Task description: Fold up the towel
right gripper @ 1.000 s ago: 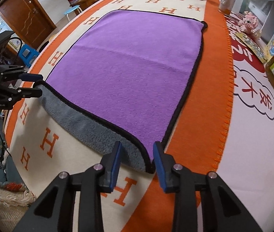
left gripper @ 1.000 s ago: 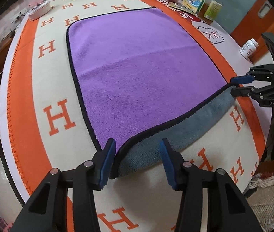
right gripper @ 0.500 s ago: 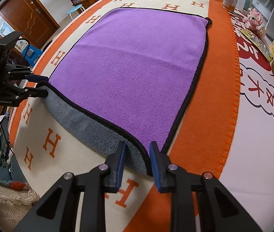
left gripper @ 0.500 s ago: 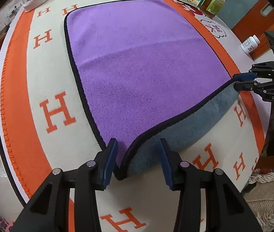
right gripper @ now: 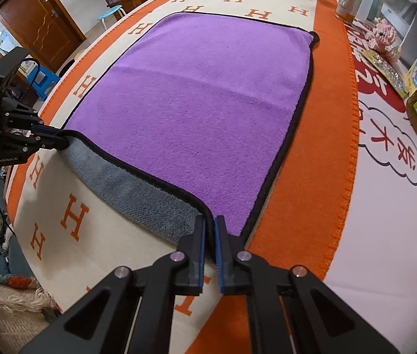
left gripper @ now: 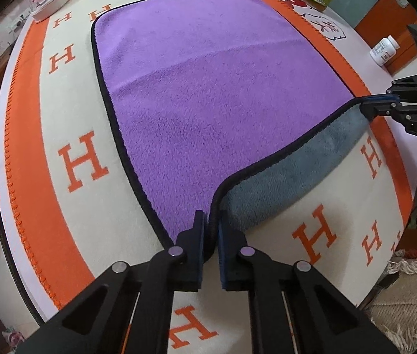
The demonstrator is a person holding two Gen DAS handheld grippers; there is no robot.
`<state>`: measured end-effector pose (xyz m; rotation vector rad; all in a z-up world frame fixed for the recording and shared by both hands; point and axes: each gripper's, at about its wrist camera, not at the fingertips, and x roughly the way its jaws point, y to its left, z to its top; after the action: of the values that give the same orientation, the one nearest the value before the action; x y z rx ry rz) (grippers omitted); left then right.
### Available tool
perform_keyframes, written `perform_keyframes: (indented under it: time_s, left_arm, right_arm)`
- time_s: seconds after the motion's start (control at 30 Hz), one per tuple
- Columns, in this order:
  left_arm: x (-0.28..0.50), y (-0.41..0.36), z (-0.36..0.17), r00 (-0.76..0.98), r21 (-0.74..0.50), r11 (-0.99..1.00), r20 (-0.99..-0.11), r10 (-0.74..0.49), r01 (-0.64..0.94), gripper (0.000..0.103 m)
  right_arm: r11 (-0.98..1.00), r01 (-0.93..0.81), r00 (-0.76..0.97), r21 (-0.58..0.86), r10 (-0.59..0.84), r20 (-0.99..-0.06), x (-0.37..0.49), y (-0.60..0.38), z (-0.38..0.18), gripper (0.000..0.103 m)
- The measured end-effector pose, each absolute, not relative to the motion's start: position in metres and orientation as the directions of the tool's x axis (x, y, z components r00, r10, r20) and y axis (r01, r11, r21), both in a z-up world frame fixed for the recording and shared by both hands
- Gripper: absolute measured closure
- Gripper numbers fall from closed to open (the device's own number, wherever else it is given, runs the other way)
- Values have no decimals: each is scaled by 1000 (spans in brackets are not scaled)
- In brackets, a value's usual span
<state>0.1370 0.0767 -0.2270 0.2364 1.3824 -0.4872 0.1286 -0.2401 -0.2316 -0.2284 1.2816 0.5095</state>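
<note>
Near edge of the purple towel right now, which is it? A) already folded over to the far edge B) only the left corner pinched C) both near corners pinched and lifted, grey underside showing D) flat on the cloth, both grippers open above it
C: the left gripper and right gripper are each shut on a near corner of the towel, and the raised edge shows its grey underside.

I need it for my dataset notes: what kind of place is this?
Probably a room in a home: a wooden door, a blue stool, and a table with an H-patterned cloth carrying household bottles.
</note>
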Motion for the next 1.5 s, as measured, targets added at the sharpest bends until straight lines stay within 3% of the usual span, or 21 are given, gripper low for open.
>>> perform_keyframes:
  time_s: [0.4, 0.8, 1.07, 1.5]
  left_arm:
    - [153, 70, -188, 235, 29, 915, -969, -73, 403, 98]
    - [265, 66, -117, 445, 172, 945, -895, 32, 278, 98]
    - [353, 70, -136, 462, 158, 973, -885, 65, 167, 97]
    - [396, 56, -205, 383, 196, 970, -915, 127, 147, 96]
  right_arm:
    - [898, -439, 311, 30, 183, -933, 134, -236, -199, 98]
    - [952, -298, 527, -68, 105, -843, 235, -230, -132, 98]
    - [970, -226, 557, -86, 56, -829, 312, -222, -138, 98]
    - [980, -173, 458, -101, -11, -889, 372, -219, -210, 98]
